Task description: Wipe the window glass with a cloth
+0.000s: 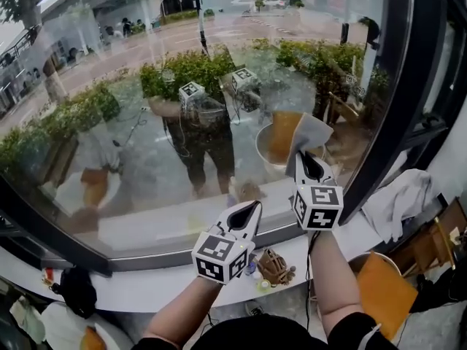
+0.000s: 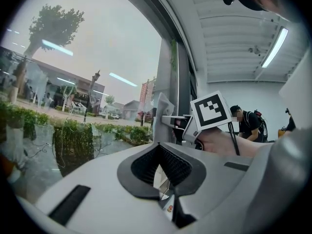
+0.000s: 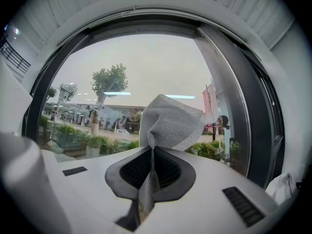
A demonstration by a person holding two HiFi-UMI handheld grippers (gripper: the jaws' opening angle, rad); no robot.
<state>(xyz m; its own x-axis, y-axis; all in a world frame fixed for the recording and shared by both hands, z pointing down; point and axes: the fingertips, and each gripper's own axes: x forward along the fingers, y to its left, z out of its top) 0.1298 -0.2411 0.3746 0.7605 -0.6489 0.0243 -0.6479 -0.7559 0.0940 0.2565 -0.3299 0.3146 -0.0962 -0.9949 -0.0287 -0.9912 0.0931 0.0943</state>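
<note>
My left forearm (image 1: 181, 310) and right forearm (image 1: 332, 286) both reach forward, bare below dark sleeves. The left gripper (image 1: 248, 211) sits lower and nearer to me, tipped up and to the right, its jaws drawn together with nothing between them. The right gripper (image 1: 306, 159) is raised higher and points up and ahead, its jaws pinched on a fold of cloth (image 3: 170, 123) that fans out past the tips.

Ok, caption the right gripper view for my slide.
Right gripper pinches a grey mesh cloth before the window glass.
</note>
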